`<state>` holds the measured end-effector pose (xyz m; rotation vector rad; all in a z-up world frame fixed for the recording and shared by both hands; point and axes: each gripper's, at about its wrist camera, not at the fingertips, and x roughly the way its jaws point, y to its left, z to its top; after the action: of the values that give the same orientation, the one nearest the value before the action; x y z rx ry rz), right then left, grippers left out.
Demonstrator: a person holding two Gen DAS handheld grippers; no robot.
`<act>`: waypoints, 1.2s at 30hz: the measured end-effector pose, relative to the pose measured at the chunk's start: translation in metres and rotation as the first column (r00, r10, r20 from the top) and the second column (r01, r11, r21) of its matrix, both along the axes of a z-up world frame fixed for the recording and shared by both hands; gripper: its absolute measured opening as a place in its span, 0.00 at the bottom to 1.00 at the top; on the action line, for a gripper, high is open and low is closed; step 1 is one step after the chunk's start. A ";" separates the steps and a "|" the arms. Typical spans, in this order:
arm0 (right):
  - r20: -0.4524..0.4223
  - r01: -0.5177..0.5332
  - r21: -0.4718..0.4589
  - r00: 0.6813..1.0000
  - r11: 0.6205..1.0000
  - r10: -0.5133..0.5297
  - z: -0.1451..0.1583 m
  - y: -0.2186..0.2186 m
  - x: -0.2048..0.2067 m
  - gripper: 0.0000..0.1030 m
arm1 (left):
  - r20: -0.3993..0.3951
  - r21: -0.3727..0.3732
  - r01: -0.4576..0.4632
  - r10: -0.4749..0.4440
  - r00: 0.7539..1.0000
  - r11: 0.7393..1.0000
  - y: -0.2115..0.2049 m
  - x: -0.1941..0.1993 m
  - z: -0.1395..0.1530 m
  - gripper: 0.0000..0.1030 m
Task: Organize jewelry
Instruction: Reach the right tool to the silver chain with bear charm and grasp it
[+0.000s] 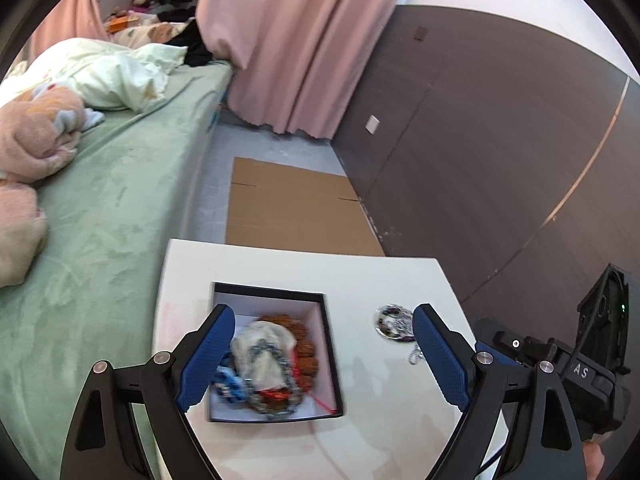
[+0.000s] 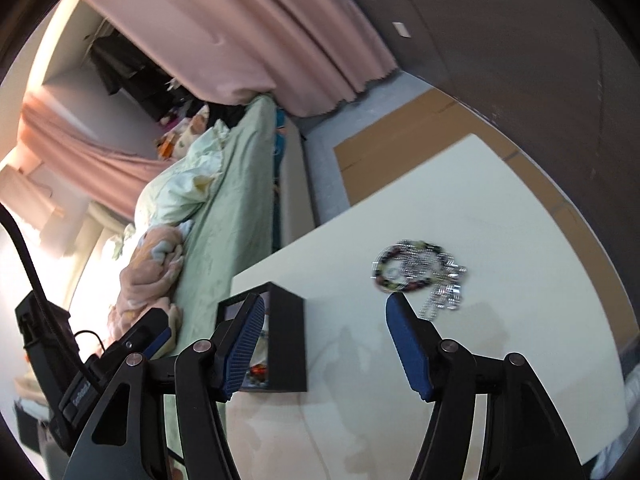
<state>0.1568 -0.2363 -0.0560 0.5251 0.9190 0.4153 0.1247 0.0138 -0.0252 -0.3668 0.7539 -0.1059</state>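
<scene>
A black box (image 1: pixel 276 354) with a white inside stands on the white table (image 1: pixel 360 276). It holds a heap of jewelry (image 1: pixel 268 364): brown beads, a silver chain, a white pouch, something blue. My left gripper (image 1: pixel 320 356) hangs wide open over the box's right half, nothing between its blue pads. A beaded bracelet tangled with a silver chain (image 2: pixel 420 274) lies loose on the table, right of the box (image 2: pixel 286 344). It shows also in the left wrist view, the bracelet (image 1: pixel 394 322) just beyond the right pad. My right gripper (image 2: pixel 324 340) stands open and holds nothing, short of the bracelet.
A bed with a green sheet (image 1: pixel 112 208) and crumpled bedding runs along the table's left side. Flat cardboard (image 1: pixel 292 208) lies on the floor beyond the table. A dark wall panel (image 1: pixel 500 140) and pink curtain (image 1: pixel 296 40) stand behind. The right gripper's body (image 1: pixel 560 364) sits near the table's right edge.
</scene>
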 end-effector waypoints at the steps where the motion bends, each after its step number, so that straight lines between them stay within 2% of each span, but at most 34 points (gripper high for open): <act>1: -0.011 0.014 0.006 1.000 1.000 -0.014 -0.002 -0.007 0.001 0.62 | 0.004 0.008 0.007 -0.007 1.000 1.000 -0.005 0.001 0.000 0.88; 6: -0.039 0.079 0.008 0.996 0.997 -0.079 -0.007 -0.034 0.002 0.62 | 0.013 0.036 0.023 -0.023 1.000 0.999 -0.025 0.007 -0.002 0.88; 11: -0.066 0.111 -0.023 0.991 0.994 -0.112 -0.014 -0.048 0.005 0.62 | -0.011 0.056 0.061 -0.061 0.998 0.997 -0.047 0.015 -0.009 0.83; 17: -0.143 0.130 -0.036 0.981 0.991 -0.134 -0.028 -0.063 0.012 0.62 | -0.029 0.096 0.106 -0.104 0.994 0.990 -0.070 0.018 -0.015 0.72; 19: -0.149 0.131 -0.043 0.979 0.990 -0.136 -0.031 -0.067 0.012 0.62 | -0.042 0.106 0.119 -0.115 0.992 0.987 -0.076 0.018 -0.019 0.65; 22: -0.159 0.126 -0.052 0.978 0.991 -0.133 -0.036 -0.068 0.015 0.59 | -0.059 0.109 0.133 -0.127 0.990 0.985 -0.083 0.019 -0.025 0.60; 36: -0.196 0.076 -0.105 0.976 0.992 -0.095 -0.061 -0.047 0.039 0.44 | -0.086 0.118 0.096 -0.086 0.993 0.988 -0.075 0.029 -0.033 0.60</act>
<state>0.1959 -0.2830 -0.1167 0.5218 1.1007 0.2405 0.1534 -0.0609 -0.0579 -0.2210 0.8529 -0.1308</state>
